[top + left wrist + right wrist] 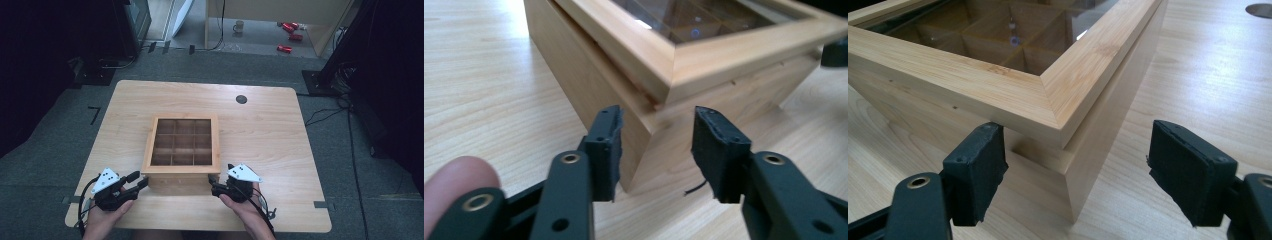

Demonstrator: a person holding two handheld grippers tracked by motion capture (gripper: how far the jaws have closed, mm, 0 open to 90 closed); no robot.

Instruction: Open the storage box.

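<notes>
Wooden compartment box (pixel 181 146) seen mid-tabletop (pixel 125 100), glass lid closed. Left tongs (pixel 140 179) and right tongs (pixel 212 182) held apart, each aimed at near box corner.

Beyond the wooden table (pixel 280 165) — a mug (pixel 239 26) and red cans (pixel 290 36) on the floor.

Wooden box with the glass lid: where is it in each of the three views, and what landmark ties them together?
High view: wooden box sits mid-table, between the left gripper and right gripper.
Left gripper view: one near corner of it stands just beyond the open jaws, lid upper right.
Right gripper view: the other near corner, upper left to centre, past the open jaws.
Shared landmark: the glass lid over the dividers.
</notes>
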